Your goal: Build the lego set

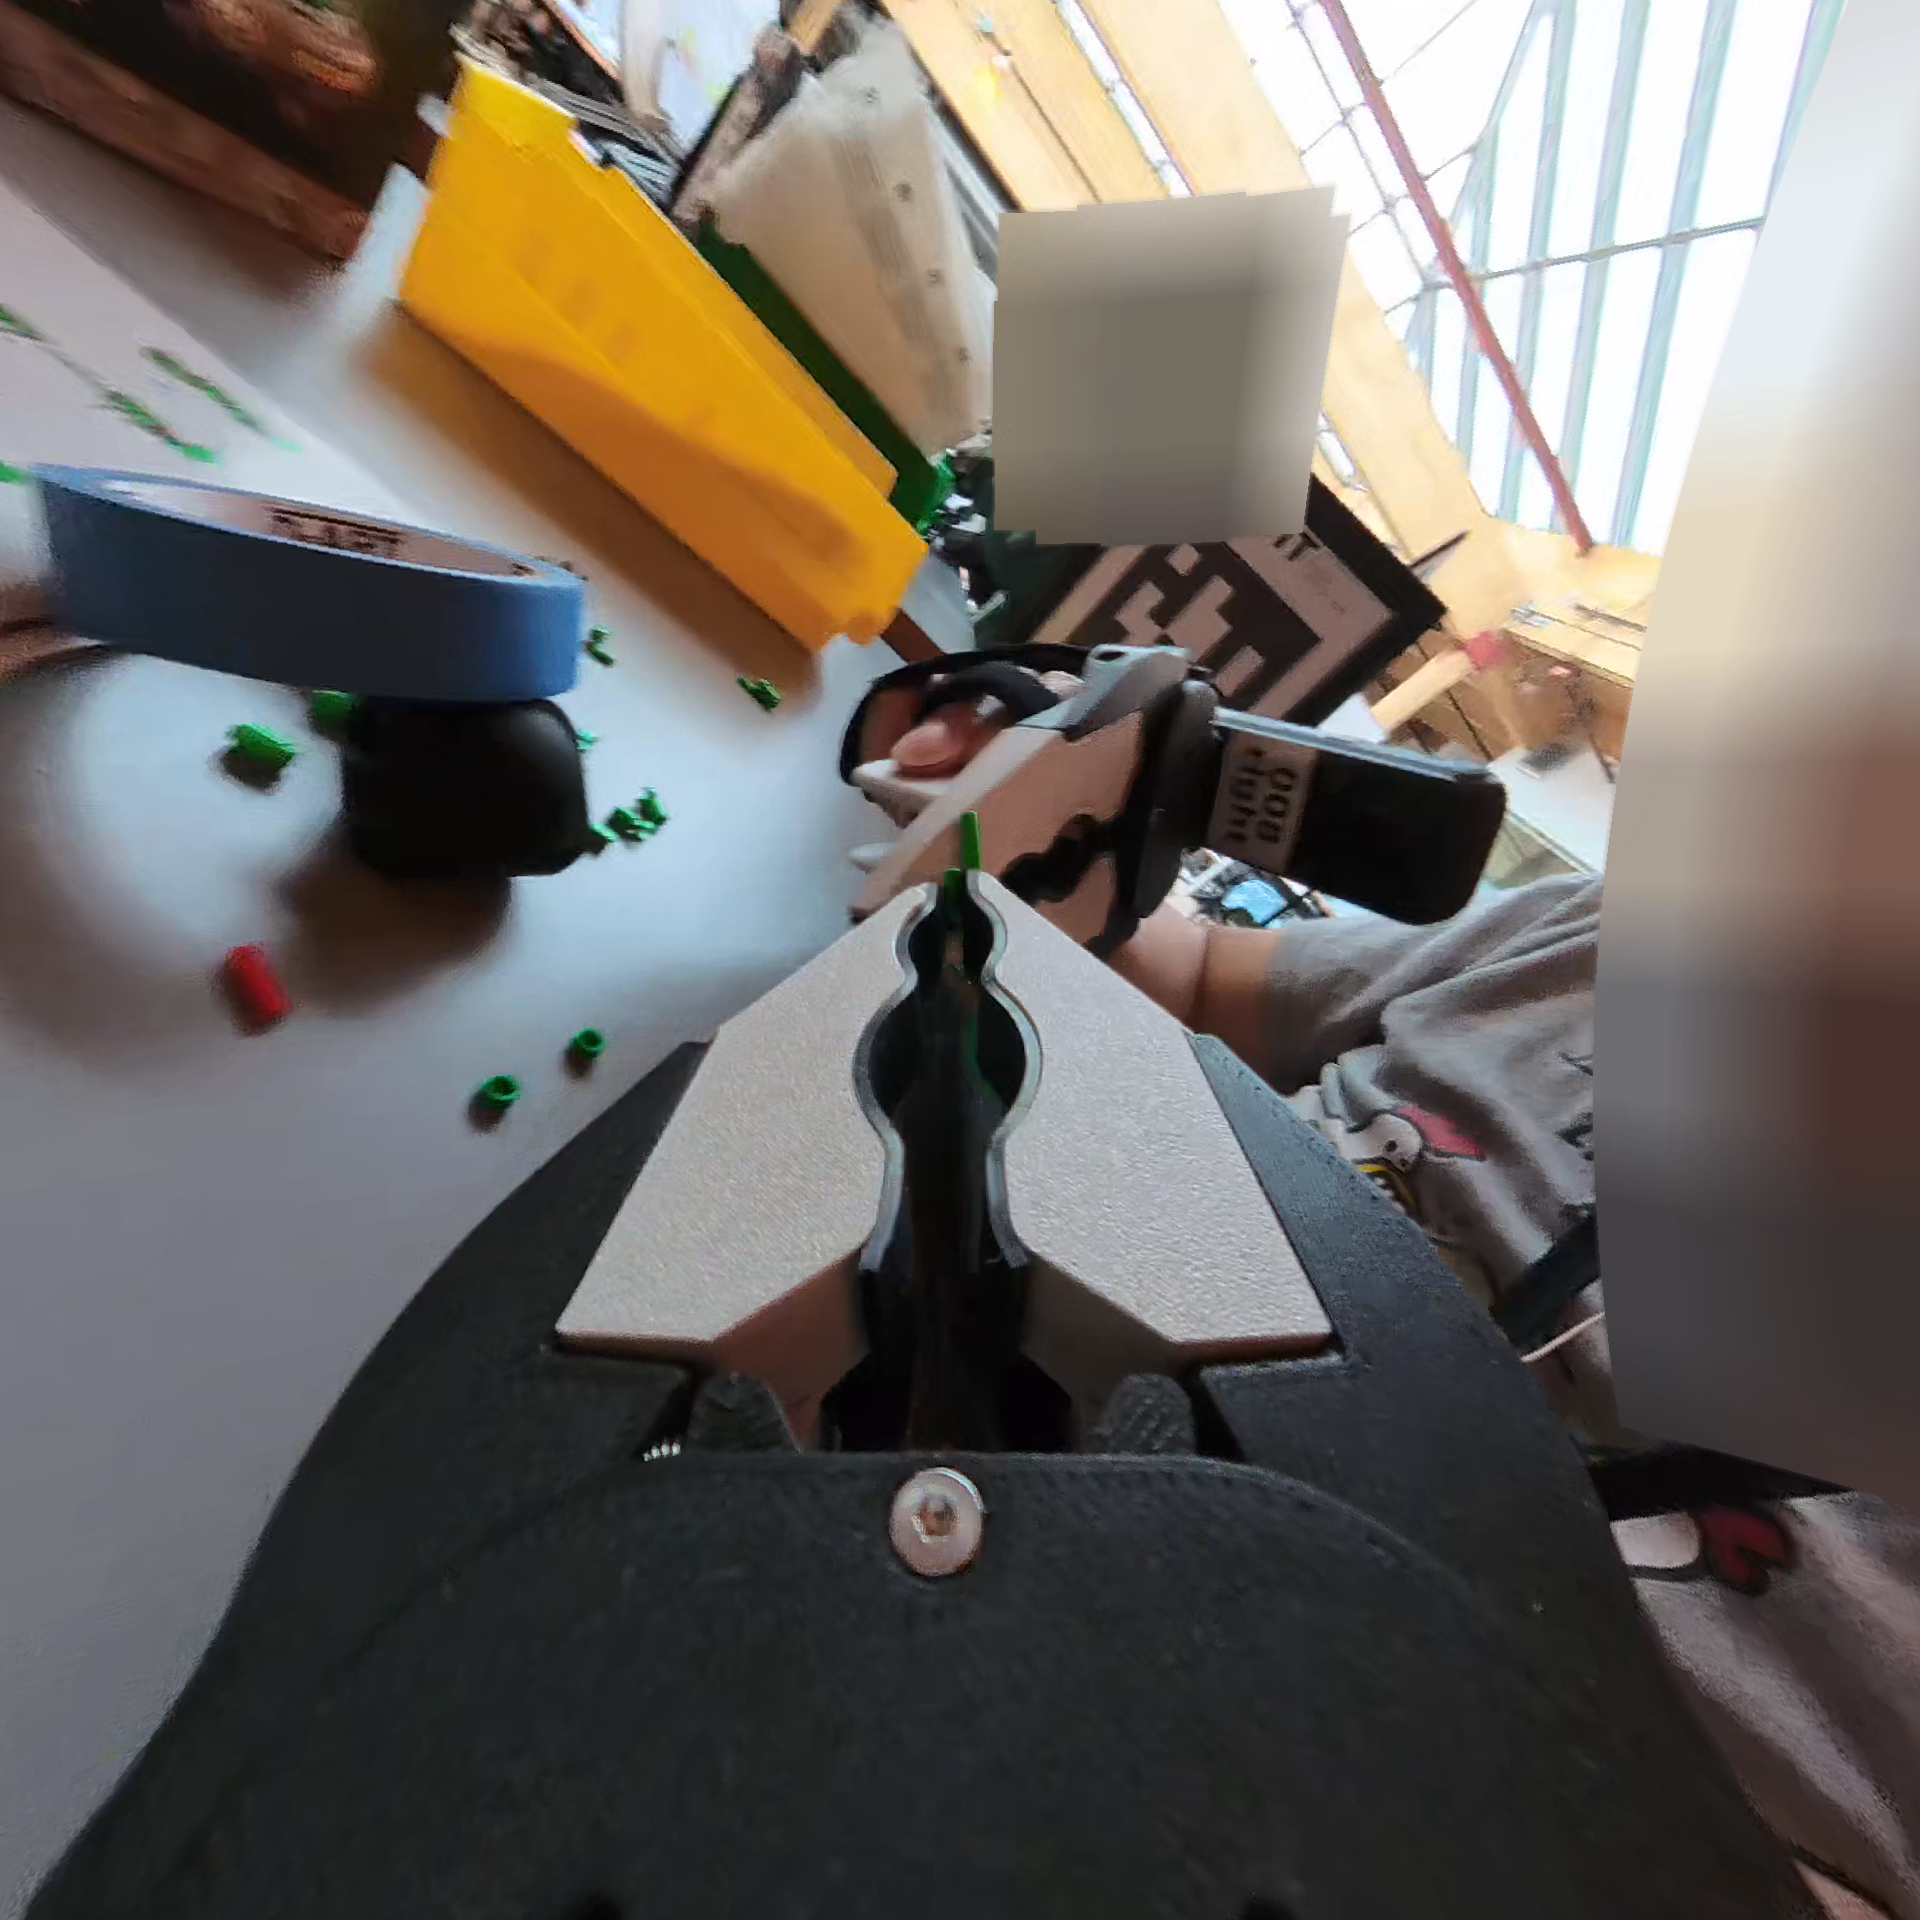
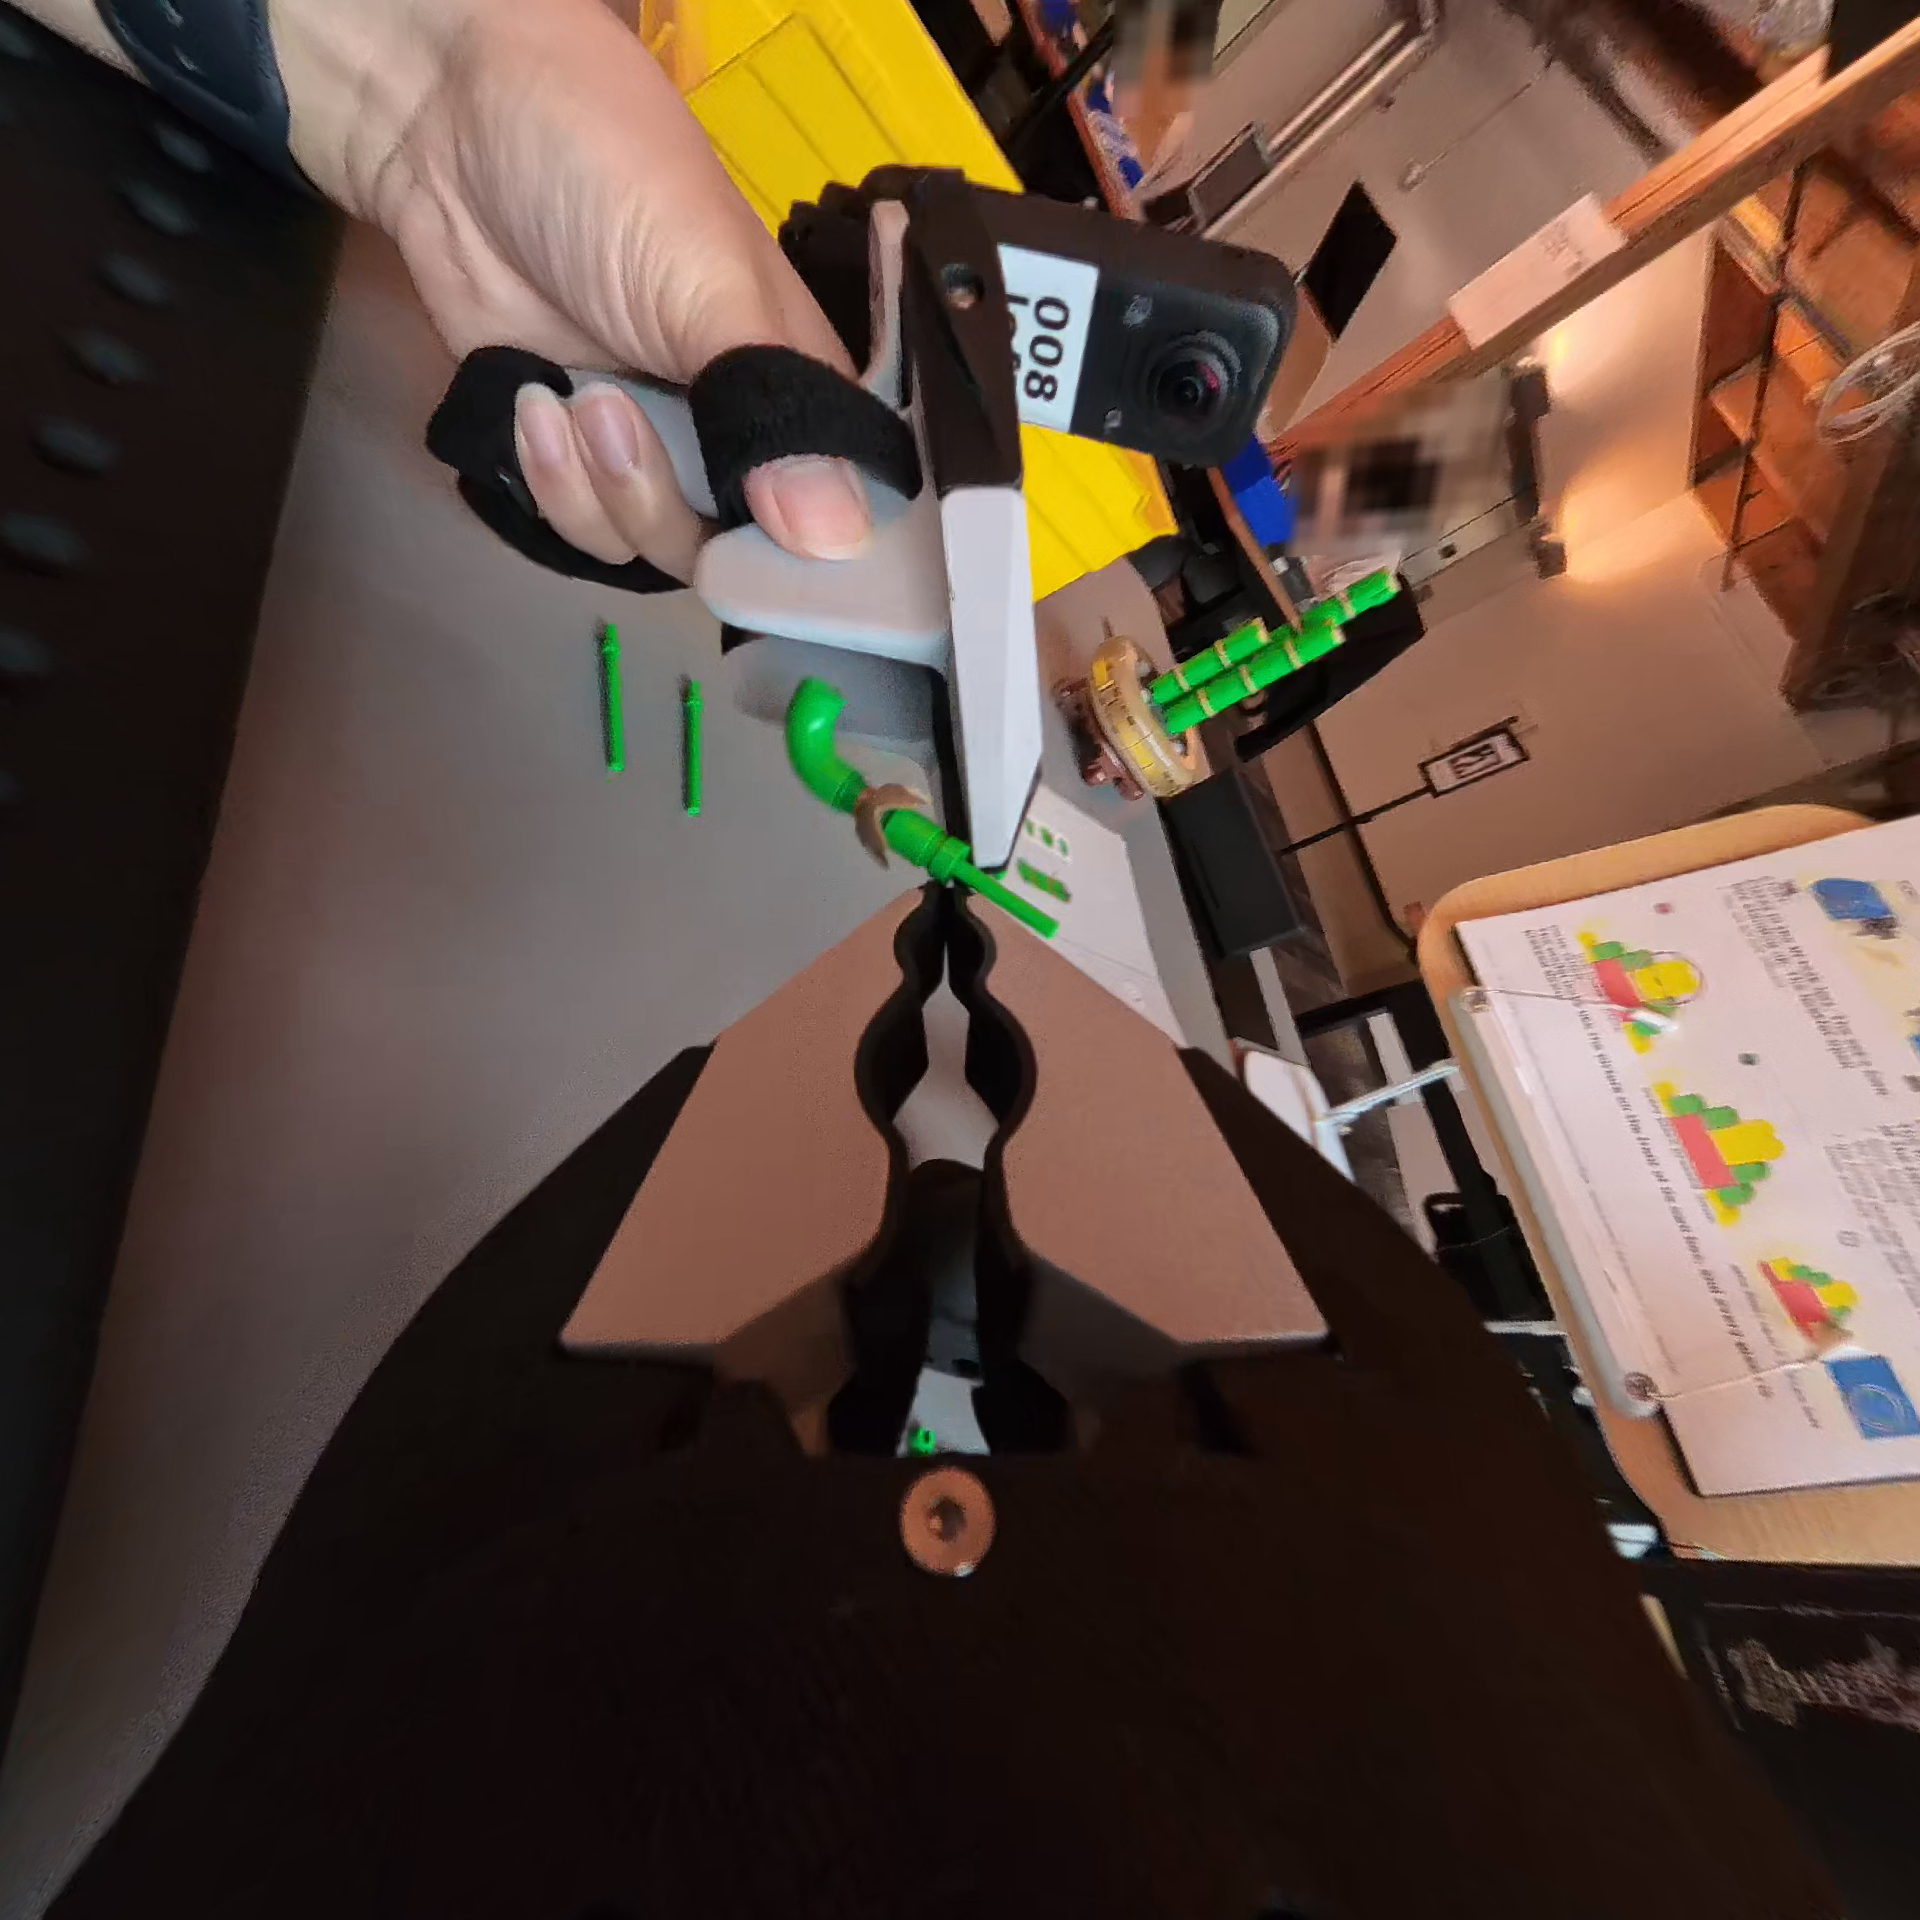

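While both grippers are meeting above the counter [image 1: 156, 1195], the left gripper [image 1: 961, 883] is pinching a thin green stem [image 1: 969, 836], jaws nearly closed. The right gripper [image 2: 943, 896], jaws closed, is clamping that green stem assembly [image 2: 914, 831], curved pipe end pointing left. Loose green pieces [image 1: 260, 748] are lying left.

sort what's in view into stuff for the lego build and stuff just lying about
For the build:
- curved green stem assembly with tan joint, held between both grippers
- loose thin green rods
- small green studs
- small red cylinder piece
- built green bamboo stalks

Lying about:
- blue tape roll
- yellow plastic bin
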`<state>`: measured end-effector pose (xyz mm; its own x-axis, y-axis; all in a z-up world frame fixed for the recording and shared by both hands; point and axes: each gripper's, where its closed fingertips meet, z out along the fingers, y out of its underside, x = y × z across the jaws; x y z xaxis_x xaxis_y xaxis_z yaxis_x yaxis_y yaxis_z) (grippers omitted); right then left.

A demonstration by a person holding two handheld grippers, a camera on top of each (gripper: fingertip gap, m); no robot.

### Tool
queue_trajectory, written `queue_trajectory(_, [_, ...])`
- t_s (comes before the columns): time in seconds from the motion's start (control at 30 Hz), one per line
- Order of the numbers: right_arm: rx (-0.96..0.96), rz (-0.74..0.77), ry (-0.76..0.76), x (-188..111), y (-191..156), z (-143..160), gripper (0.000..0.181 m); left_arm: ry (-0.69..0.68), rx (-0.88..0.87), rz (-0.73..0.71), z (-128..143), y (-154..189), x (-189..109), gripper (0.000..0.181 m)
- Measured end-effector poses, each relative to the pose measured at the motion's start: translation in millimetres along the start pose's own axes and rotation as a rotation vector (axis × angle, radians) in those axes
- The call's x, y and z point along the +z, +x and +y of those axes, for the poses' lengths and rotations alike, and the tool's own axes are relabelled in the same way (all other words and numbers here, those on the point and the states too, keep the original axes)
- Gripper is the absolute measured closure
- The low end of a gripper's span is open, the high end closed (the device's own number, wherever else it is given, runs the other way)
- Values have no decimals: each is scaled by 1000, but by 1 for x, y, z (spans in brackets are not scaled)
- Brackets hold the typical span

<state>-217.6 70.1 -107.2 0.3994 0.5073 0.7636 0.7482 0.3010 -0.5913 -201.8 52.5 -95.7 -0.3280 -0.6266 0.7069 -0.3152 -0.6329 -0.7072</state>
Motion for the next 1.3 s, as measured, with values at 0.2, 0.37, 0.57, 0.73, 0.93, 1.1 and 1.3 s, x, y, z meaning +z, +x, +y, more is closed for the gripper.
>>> queue_trajectory(0.2, [62,-62,-37,5,-7,12,178,134,-9,-39,-27,-7,-25,181])
queue_trajectory(0.37, [195,-51,-10,9,-1,11,151,155,-30,-35,-27,-9,-24,181])
queue_trajectory(0.57, [250,-48,17,12,-1,8,141,200,-25,-65,-31,-17,-21,181])
queue_trajectory(0.73, [395,-12,35,17,8,0,132,263,-5,-144,-38,-27,-21,181])
queue_trajectory(0.93, [448,66,-50,23,18,8,133,301,53,-237,-43,-35,-19,181])
queue_trajectory(1.1, [433,74,-98,25,17,15,140,292,61,-255,-41,-36,-16,181])
queue_trajectory(1.3, [349,65,-116,24,13,19,142,278,36,-242,-39,-36,-15,181])
